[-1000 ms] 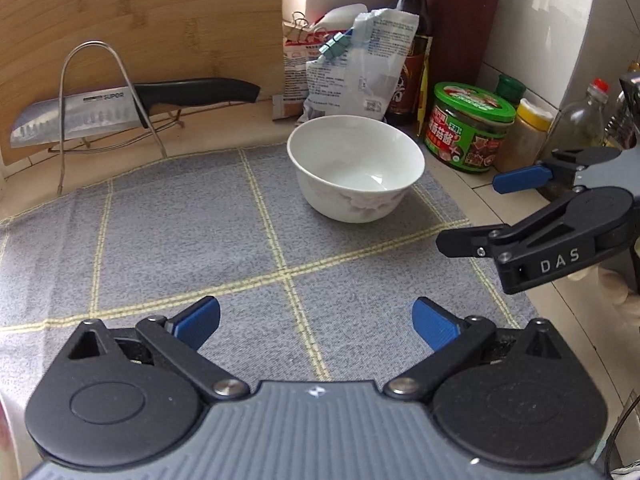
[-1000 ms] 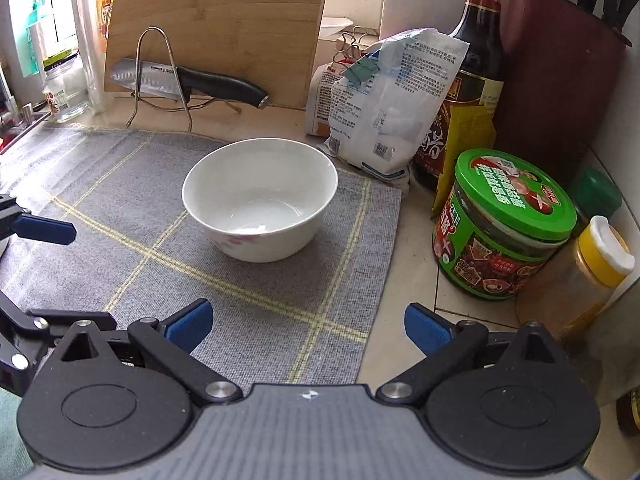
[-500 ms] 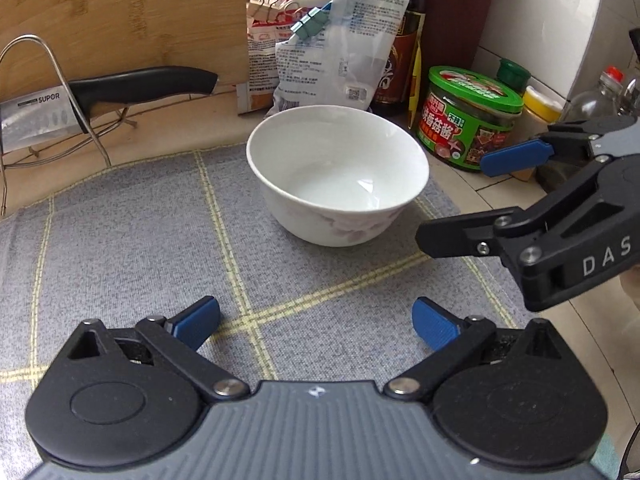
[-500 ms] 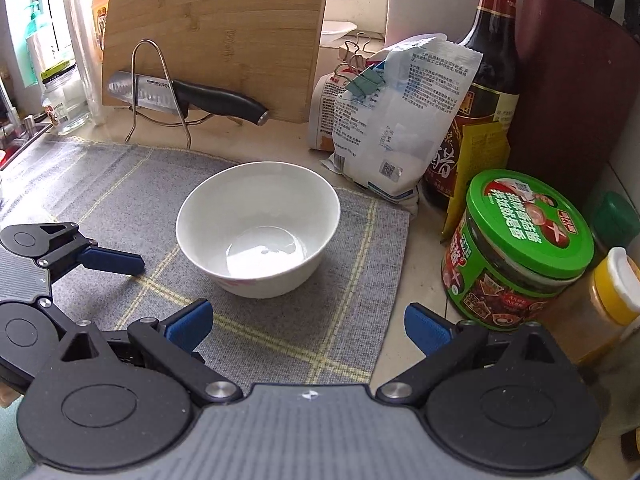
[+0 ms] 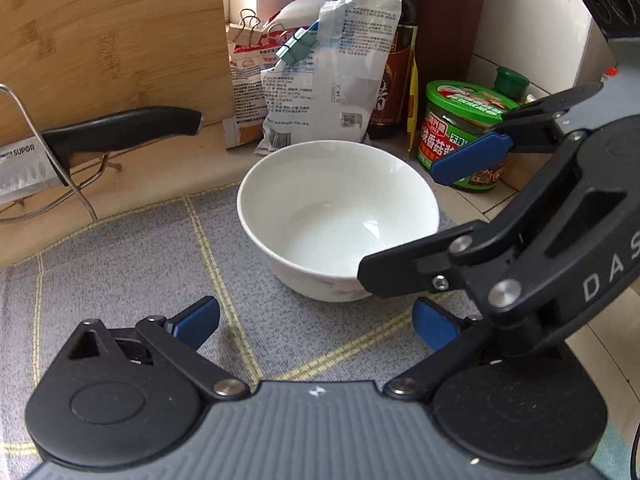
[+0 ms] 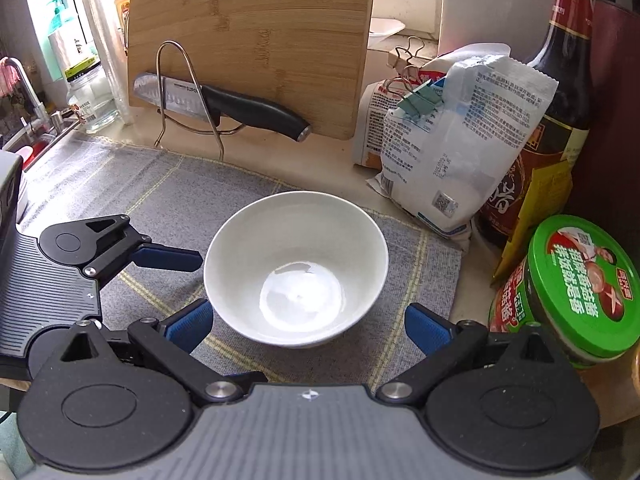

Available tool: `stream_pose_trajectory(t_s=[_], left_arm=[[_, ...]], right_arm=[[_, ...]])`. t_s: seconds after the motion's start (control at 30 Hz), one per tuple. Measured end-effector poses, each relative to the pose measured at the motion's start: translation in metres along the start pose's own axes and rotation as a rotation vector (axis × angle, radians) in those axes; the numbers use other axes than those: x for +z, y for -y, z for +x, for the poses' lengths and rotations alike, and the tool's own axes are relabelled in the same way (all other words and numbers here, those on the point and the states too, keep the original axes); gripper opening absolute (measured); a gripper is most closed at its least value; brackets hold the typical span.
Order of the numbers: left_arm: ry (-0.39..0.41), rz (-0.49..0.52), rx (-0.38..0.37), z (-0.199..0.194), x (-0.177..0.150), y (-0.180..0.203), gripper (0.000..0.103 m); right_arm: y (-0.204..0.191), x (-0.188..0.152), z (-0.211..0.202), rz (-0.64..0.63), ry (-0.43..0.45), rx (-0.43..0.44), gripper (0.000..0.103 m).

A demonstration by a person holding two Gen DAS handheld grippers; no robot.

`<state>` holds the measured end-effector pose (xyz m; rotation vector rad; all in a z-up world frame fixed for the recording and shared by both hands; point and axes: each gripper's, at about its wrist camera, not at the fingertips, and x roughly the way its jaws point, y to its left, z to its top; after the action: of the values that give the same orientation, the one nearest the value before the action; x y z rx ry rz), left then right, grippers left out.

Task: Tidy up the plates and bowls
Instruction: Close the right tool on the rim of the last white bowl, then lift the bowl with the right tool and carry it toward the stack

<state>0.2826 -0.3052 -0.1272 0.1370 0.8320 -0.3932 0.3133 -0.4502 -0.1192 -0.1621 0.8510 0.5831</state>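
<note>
A white ceramic bowl (image 6: 296, 270) sits upright and empty on a grey checked mat (image 6: 160, 188) on a kitchen counter, as two hand-held grippers close in from either side. The right gripper (image 6: 308, 326) is nearest, its blue-padded jaws spread wide and flanking the near side of the bowl without visibly touching it. The left gripper (image 5: 316, 322) hangs a little back over the mat, its jaws likewise apart and holding nothing; seen from the right wrist camera, one of its blue pads comes close to the bowl's left rim, though contact cannot be confirmed.

Behind the bowl, a bamboo cutting board (image 6: 252, 40) leans upright with a black-handled kitchen knife (image 6: 224, 104) resting across a wire rack (image 6: 188, 92). To the right stand a clipped white packet (image 6: 460, 140), a dark sauce bottle (image 6: 560, 92) and a green-lidded jar (image 6: 576, 292).

The tidying appears to be at an early stage: the bowl has not been lifted, no plates are in view in either camera, and no stack or storage spot can be seen. The grasp on the bowl looks like the step in hand, with the carrying and placing all still to come.
</note>
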Motion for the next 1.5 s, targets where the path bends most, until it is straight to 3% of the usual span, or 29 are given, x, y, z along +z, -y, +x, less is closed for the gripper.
stream_pose_trajectory(t_s=[0.27, 0.6, 1.5], left_arm=[[0.043, 0.035, 0.001, 0.006, 0.011, 0.002, 0.100], [0.077, 0.064, -0.055, 0.001, 0.011, 0.008, 0.090], [0.069, 0.117, -0.075, -0.003, 0.009, 0.010, 0.089]], right_arm=[[0.011, 0.014, 0.011, 0.062, 0.013, 0.036, 0.103], [0.016, 0.015, 0.022, 0.077, -0.011, 0.056, 0.082], [0.020, 0.022, 0.023, 0.088, -0.009, 0.084, 0.079]])
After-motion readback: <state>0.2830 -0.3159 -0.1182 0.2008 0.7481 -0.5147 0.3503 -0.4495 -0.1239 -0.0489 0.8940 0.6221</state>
